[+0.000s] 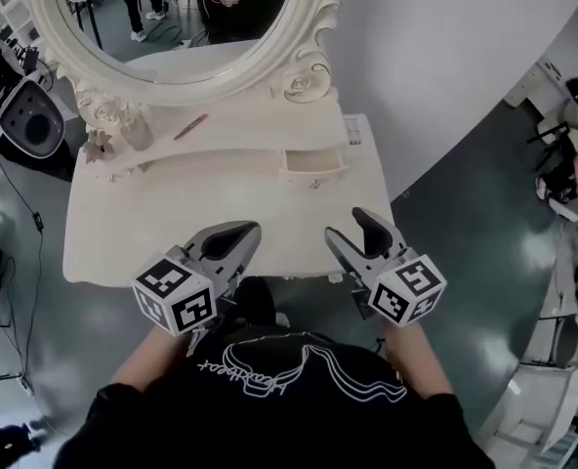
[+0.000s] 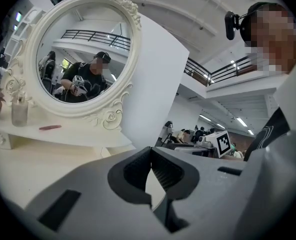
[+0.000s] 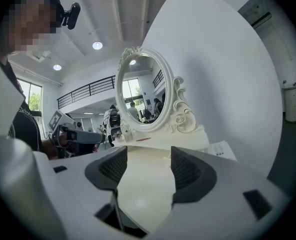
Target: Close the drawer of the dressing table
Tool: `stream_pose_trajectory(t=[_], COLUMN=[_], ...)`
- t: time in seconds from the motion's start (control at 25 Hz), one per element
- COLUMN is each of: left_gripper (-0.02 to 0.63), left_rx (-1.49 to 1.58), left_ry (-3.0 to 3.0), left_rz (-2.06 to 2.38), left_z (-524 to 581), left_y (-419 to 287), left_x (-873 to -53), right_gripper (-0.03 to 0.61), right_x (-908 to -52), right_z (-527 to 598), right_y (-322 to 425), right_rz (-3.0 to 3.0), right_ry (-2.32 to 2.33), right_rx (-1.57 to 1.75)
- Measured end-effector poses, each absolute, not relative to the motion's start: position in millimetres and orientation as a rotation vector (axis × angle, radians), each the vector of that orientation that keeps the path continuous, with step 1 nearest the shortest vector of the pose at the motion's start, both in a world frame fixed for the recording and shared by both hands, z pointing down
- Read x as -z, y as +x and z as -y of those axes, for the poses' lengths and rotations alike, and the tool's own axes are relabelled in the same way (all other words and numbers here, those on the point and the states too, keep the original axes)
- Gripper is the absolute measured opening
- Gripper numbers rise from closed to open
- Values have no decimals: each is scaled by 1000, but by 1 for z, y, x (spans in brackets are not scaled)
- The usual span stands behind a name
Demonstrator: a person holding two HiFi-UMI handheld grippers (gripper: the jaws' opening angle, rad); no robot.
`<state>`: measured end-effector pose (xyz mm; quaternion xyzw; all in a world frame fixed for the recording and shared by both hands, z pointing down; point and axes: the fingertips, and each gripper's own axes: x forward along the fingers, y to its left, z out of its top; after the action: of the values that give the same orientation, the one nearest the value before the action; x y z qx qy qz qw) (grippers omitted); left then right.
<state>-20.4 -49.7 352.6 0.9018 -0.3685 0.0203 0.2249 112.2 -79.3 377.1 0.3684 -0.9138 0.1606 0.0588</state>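
Observation:
The cream dressing table (image 1: 162, 228) with its oval mirror (image 1: 177, 27) stands in front of me. A small drawer (image 1: 313, 164) under the raised shelf sticks out a little toward me, right of centre. Both grippers hover over the table's front edge, short of the drawer. My left gripper (image 1: 238, 231) is shut, its pads (image 2: 138, 166) meeting at the tips with nothing between them. My right gripper (image 1: 355, 231) is open; only the bare tabletop (image 3: 145, 184) shows between its pads (image 3: 188, 171). The mirror (image 3: 140, 96) lies ahead of it.
On the raised shelf stand a glass bottle (image 1: 136, 130), a small pink flower (image 1: 99, 147) and a pink stick (image 1: 191, 125). A printed sheet (image 1: 355, 130) lies at the table's right end. A black speaker (image 1: 30, 115) stands to the left, and a white curved wall (image 1: 445, 57) rises behind.

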Motion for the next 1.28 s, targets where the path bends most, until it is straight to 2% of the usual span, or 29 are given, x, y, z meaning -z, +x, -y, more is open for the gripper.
stream_pose_trajectory(t=[0.8,1.28], left_gripper=[4,5], left_rx=[-115,-174], left_ry=[2330,2290], left_rz=[1041,1012], left_z=[147,172], left_y=[-65,-68], left_x=[-433,-473], right_gripper=[230,204], right_x=[-476,-542], right_z=[170,194], right_y=[99,97], right_rz=[2484,2344], right_ry=[1224,1245], right_rx=[-489,-564])
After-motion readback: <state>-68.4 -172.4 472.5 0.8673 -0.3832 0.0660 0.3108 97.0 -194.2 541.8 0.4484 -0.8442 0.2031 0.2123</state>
